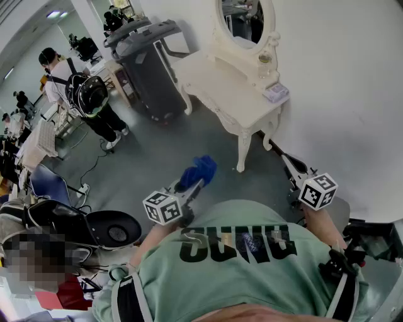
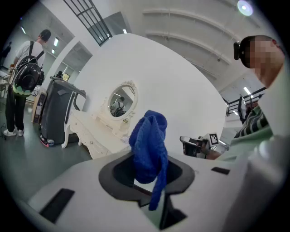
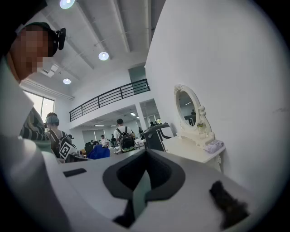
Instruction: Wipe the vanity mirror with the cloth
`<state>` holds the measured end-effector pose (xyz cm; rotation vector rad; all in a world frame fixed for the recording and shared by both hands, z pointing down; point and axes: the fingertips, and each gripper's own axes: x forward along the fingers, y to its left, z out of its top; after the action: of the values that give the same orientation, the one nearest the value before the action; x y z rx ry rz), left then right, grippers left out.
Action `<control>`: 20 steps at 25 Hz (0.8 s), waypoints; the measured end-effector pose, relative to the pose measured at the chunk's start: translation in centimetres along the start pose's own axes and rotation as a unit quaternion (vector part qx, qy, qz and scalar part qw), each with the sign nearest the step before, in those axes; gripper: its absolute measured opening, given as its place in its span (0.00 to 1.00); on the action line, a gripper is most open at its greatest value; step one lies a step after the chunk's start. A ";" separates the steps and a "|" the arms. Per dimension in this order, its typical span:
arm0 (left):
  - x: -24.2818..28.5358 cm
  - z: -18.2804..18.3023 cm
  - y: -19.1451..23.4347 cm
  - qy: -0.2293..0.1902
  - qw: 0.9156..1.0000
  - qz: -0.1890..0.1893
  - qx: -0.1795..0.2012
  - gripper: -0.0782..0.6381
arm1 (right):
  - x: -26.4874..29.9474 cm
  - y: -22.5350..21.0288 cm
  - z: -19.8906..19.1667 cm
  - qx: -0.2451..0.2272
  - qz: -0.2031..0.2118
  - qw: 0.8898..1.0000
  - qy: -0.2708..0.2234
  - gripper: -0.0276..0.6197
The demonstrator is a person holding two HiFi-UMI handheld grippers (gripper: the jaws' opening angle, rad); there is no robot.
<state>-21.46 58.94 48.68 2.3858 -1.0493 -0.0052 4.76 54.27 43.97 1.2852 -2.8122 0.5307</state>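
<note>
The oval vanity mirror (image 1: 247,17) stands in a cream frame at the back of a cream vanity table (image 1: 220,85), against the white wall. My left gripper (image 1: 191,183) is shut on a blue cloth (image 1: 199,170), held over the floor well short of the table. In the left gripper view the blue cloth (image 2: 149,142) bunches upward from the left gripper (image 2: 153,190), with the mirror (image 2: 121,100) far beyond it. My right gripper (image 1: 281,157) hangs to the right, near the table's leg, shut with nothing in it. The right gripper view shows the right gripper (image 3: 141,186) and the mirror (image 3: 186,108) to the right.
A dark grey wheeled bin (image 1: 148,63) stands left of the table. A person with a backpack (image 1: 85,94) stands on the grey floor further left. A small packet (image 1: 276,93) lies on the table's right end. A black round seat (image 1: 110,229) is near my left side.
</note>
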 end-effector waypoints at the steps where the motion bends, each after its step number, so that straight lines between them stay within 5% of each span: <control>1: 0.1 -0.2 -0.2 0.001 1.000 0.000 -0.001 0.25 | -0.3 -0.2 -0.1 0.004 -0.001 1.000 0.001 0.06; 7: 2.6 -0.9 -2.7 0.002 1.000 -0.001 -0.009 0.25 | -2.9 -3.1 0.4 0.023 -0.017 1.000 0.000 0.06; 20: 12.5 -3.7 -11.0 0.033 0.999 -0.025 -0.035 0.25 | -10.0 -8.1 2.3 -0.039 0.021 0.999 0.024 0.06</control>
<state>-4.47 58.23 49.24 2.3332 -0.9426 0.0184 17.69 55.95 42.79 1.1846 -2.7961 0.4423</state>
